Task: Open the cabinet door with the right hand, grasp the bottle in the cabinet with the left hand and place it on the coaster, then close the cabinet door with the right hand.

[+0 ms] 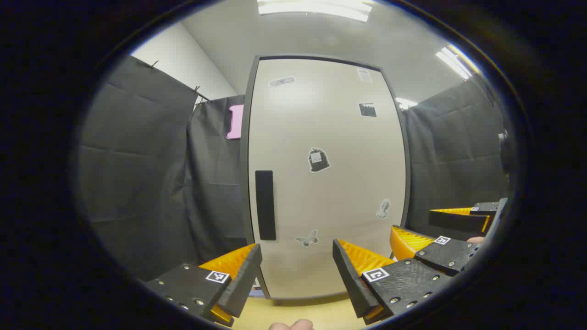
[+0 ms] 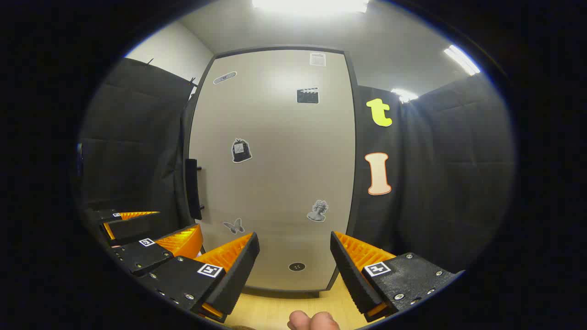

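Before both wide-spread, empty grippers [image 1: 297, 270] [image 2: 294, 270], shut cabinet door [image 1: 328, 183], upright, its handle [image 1: 265, 205] vertical.

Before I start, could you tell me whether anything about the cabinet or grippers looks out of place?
Nothing stands out. The cabinet door sits shut and square in its frame, its handle straight, stickers flat. The left gripper and right gripper are both open, short of the door, holding nothing.

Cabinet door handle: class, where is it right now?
The black handle stands upright at the closed cabinet door's left edge in both views, above and left of the butterfly sticker.
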Available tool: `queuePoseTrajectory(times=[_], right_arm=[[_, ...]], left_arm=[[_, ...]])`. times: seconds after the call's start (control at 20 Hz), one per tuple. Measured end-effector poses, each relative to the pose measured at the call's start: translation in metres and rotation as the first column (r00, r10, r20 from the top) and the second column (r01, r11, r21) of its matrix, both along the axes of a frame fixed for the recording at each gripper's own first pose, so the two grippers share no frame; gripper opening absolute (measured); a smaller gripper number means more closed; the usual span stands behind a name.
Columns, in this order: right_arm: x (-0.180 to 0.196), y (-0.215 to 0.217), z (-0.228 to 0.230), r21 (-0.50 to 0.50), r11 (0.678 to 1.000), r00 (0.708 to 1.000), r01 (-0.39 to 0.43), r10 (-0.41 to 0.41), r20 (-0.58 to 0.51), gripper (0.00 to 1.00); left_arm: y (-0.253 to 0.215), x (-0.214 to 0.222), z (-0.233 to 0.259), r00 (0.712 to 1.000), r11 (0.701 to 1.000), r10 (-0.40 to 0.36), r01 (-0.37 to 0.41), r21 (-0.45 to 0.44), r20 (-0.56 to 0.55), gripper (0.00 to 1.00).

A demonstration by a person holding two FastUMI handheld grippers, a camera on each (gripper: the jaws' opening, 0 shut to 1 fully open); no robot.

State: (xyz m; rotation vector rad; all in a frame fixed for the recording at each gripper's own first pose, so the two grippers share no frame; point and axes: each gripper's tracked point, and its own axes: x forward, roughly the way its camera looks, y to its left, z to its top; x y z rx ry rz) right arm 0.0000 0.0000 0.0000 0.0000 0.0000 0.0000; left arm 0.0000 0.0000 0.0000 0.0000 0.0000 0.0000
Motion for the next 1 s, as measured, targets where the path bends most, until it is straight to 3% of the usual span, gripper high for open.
queuePoseTrajectory(times=[0.25,0.3,0.35,0.4,0.45,0.55,0.75,0.85,0.9,0.95,1.0], right_arm=[[0.003,0.001,0.001,-0.002,1.0,1.0,-0.014,0.014,0.008,0.96],[0.002,0.0,0.001,-0.003,1.0,1.0,-0.006,0.006,0.009,0.96],[0.002,0.0,0.001,-0.002,1.0,1.0,-0.009,0.009,0.008,0.96],[0.004,0.002,0.002,0.003,1.0,1.0,-0.021,0.021,0.012,0.96],[0.003,0.001,0.002,0.007,1.0,1.0,-0.022,0.022,0.016,0.96],[0.002,-0.002,0.003,0.009,1.0,1.0,-0.018,0.018,0.023,0.96],[0.002,-0.002,0.005,0.014,1.0,0.999,-0.021,0.02,0.025,0.96],[0.002,-0.005,0.001,0.01,1.0,1.0,-0.008,0.008,0.013,0.96],[0.001,-0.006,-0.001,0.013,1.0,1.0,-0.007,0.007,0.008,0.96],[0.002,-0.005,-0.001,0.021,1.0,1.0,-0.013,0.013,0.006,0.96],[0.002,-0.006,-0.002,0.024,1.0,1.0,-0.011,0.011,0.002,0.96]], left_arm=[[0.007,0.002,-0.003,1.0,1.0,0.028,-0.028,-0.014,0.0,0.89],[0.008,0.002,-0.004,1.0,0.999,0.023,-0.023,-0.029,-0.002,0.84],[0.01,0.003,-0.005,1.0,0.999,0.021,-0.021,-0.038,-0.002,0.89],[0.013,0.004,-0.003,1.0,0.999,0.026,-0.026,-0.036,0.004,0.84],[0.014,0.003,-0.001,1.0,0.999,0.025,-0.025,-0.033,0.012,0.93],[0.014,0.002,0.002,0.999,1.0,0.026,-0.026,-0.018,0.02,0.84],[0.008,0.001,0.006,0.999,1.0,0.021,-0.021,-0.011,0.024,0.93],[0.009,0.0,0.008,0.999,1.0,0.025,-0.024,-0.011,0.027,0.89],[0.01,-0.001,0.01,0.999,1.0,0.029,-0.029,-0.007,0.032,0.93],[0.011,-0.002,0.011,0.999,1.0,0.03,-0.03,-0.005,0.033,0.89],[0.011,-0.002,0.011,0.999,1.0,0.029,-0.029,-0.003,0.032,0.93]])
